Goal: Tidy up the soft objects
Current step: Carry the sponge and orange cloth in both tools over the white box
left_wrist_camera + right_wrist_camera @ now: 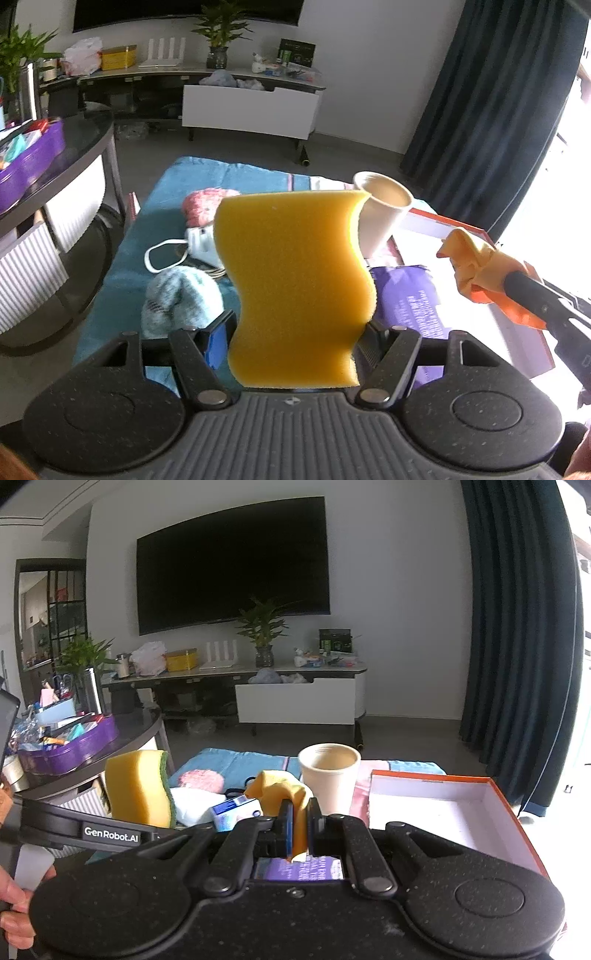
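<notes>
My left gripper (291, 332) is shut on a yellow sponge (295, 280) with a green scouring side, held upright above the blue towel (221, 173); the sponge also shows in the right wrist view (138, 788). My right gripper (299, 825) is shut on a yellow-orange cloth (279, 788), seen at the right of the left wrist view (476, 269). On the towel lie a light blue knit hat (181, 299), a pink knit item (203, 206) and a white face mask (173, 251).
A cream cup (328, 775) stands behind the cloth. An open orange box (443, 812) with a white inside sits at the right. A purple packet (410, 299) lies beside it. A round table with a purple tin (74, 746) stands at the left.
</notes>
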`<state>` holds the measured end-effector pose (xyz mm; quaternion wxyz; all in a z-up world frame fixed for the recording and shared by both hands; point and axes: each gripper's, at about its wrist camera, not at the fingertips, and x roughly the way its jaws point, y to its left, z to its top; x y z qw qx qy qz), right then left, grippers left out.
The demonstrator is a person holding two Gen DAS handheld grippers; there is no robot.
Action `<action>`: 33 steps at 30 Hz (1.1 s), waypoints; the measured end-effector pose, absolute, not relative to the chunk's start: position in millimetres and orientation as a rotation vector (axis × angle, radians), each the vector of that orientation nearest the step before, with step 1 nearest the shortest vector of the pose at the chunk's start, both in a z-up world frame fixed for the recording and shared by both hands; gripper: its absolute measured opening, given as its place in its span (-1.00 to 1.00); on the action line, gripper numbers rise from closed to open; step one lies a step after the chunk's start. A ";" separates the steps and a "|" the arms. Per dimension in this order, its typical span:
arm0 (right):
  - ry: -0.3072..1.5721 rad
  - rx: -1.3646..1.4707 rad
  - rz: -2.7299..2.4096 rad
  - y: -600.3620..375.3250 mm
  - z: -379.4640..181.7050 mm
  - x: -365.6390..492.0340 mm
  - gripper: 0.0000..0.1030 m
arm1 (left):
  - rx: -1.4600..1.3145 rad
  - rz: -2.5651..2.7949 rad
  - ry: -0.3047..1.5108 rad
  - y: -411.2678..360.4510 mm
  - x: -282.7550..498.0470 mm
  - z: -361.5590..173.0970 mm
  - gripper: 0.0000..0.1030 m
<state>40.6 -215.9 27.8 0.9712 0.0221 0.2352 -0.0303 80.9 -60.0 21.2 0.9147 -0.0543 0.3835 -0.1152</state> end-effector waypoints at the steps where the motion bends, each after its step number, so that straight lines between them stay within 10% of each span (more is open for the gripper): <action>1: 0.474 0.048 -0.065 -218.6 27.9 41.3 -0.83 | -0.111 -0.242 0.790 -62.0 81.2 22.2 0.36; 33: 0.418 0.122 -0.262 -313.7 29.7 32.6 -0.83 | 0.012 -0.404 0.818 -162.0 109.0 25.4 0.36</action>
